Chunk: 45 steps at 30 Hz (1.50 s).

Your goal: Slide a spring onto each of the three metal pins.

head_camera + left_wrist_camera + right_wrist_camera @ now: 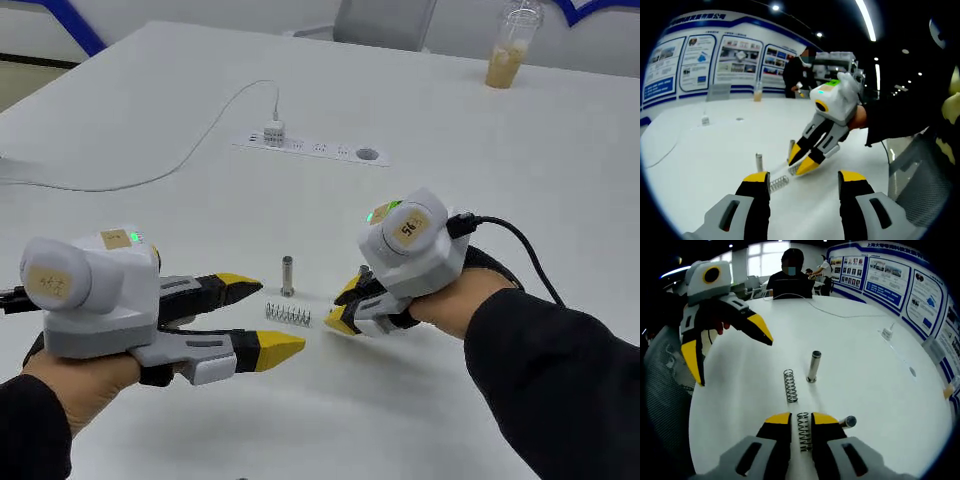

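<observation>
Coiled steel spring (803,432) is pinched in your right gripper (801,418), jaws closed on it, long axis running forward along them. Beside the right jaw sits a small metal pin (847,421). Further out, a second loose spring (790,385) lies flat on the white surface (865,390), then the upright silver pin (813,366), so you'd probably need to tip the coil vertical. Your left gripper (734,362) hangs open beyond.

Reads "56" on sticker (410,228) atop right gripper (345,308) (digits tilted); on posters (735,60), too blurred to read.
</observation>
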{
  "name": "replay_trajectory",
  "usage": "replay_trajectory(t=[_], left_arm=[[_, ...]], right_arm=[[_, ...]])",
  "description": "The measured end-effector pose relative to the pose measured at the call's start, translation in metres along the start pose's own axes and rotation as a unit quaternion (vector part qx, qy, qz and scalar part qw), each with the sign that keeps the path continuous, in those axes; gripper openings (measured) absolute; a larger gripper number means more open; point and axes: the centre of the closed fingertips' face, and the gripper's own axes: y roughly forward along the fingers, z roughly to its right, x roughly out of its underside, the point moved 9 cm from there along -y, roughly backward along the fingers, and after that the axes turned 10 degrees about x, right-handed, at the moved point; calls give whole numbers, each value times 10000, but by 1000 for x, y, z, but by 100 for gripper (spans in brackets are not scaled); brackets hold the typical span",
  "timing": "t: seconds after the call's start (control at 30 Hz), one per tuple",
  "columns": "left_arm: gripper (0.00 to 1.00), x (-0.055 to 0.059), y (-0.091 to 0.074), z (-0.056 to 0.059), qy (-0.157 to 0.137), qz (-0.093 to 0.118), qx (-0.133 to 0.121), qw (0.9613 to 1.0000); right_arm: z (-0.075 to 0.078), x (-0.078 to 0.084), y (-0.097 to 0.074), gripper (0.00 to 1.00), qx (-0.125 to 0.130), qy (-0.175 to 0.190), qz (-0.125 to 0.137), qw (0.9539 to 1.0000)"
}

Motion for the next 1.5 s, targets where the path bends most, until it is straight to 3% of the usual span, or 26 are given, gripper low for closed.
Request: replay_trajectory(t=[0.63,1.07,1.27,1.5], left_arm=[[55,1,1,1,-19,-21,36,10000],[54,0,4,3,35,-73,104,9999],[54,-3,6,4,85,-87,140,9998],[53,-7,10,5,196,-146,188,9995]], right_arm=[[-1,3,5,12,-107,-43,-181,9998],[-8,-5,-24,12,18,262,364,9990],[-12,-16,-42,12,39,513,751,9958],[-18,-28,-58,12,37,588,1023,9930]])
